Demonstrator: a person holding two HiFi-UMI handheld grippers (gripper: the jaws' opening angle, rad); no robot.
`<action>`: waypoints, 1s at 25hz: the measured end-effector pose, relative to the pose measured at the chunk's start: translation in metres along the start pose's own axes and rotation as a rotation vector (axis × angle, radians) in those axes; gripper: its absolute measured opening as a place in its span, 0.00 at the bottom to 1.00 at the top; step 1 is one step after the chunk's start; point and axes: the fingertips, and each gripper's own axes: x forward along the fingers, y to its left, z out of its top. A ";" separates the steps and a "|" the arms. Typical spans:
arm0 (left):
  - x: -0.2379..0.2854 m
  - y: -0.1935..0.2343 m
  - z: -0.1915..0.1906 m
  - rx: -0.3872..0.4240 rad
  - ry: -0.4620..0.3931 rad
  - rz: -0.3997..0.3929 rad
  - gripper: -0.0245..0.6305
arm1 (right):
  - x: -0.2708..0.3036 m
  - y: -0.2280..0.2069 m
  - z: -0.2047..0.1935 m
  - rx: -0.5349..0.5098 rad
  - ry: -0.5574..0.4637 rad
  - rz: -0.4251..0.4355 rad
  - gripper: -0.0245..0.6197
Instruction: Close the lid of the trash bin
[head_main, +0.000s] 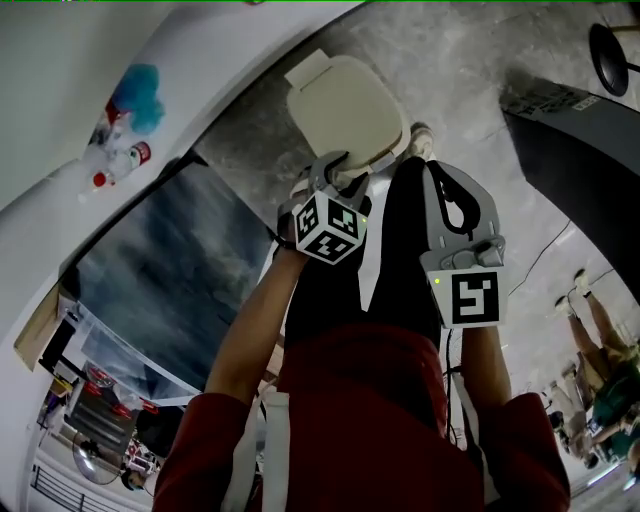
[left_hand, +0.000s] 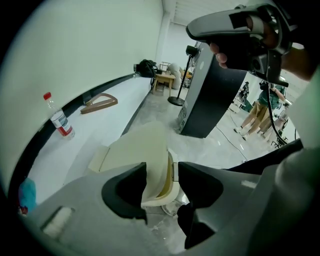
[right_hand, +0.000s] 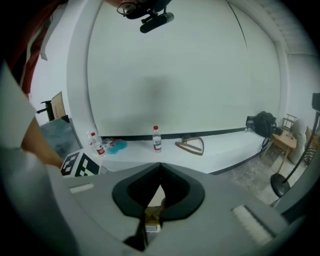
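The trash bin's cream lid (head_main: 345, 105) stands partly raised on the grey floor, right ahead of the person's feet. In the left gripper view the lid (left_hand: 142, 150) tilts up, and its front edge runs down between the two black jaws. My left gripper (head_main: 338, 172) (left_hand: 161, 172) is shut on that edge, one jaw on each face. The bin's body is hidden under the lid and the gripper. My right gripper (head_main: 450, 185) (right_hand: 159, 170) hangs above the person's right leg, away from the bin, its jaws shut with nothing between them.
A tall black cabinet (head_main: 580, 150) (left_hand: 210, 100) stands to the right of the bin. A white ledge along the wall carries a water bottle (left_hand: 60, 122) (right_hand: 157, 138), a wooden triangle (left_hand: 100, 103) and a blue cloth (head_main: 135, 95). People (head_main: 600, 340) stand at far right.
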 end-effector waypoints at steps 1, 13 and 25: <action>0.005 -0.004 -0.003 0.000 0.008 -0.007 0.34 | 0.003 0.000 -0.006 -0.001 0.004 0.009 0.04; 0.069 -0.033 -0.050 -0.032 0.113 -0.067 0.35 | 0.013 -0.015 -0.081 0.030 0.092 0.044 0.04; 0.117 -0.037 -0.079 -0.025 0.189 -0.074 0.35 | 0.023 -0.019 -0.130 0.044 0.153 0.081 0.04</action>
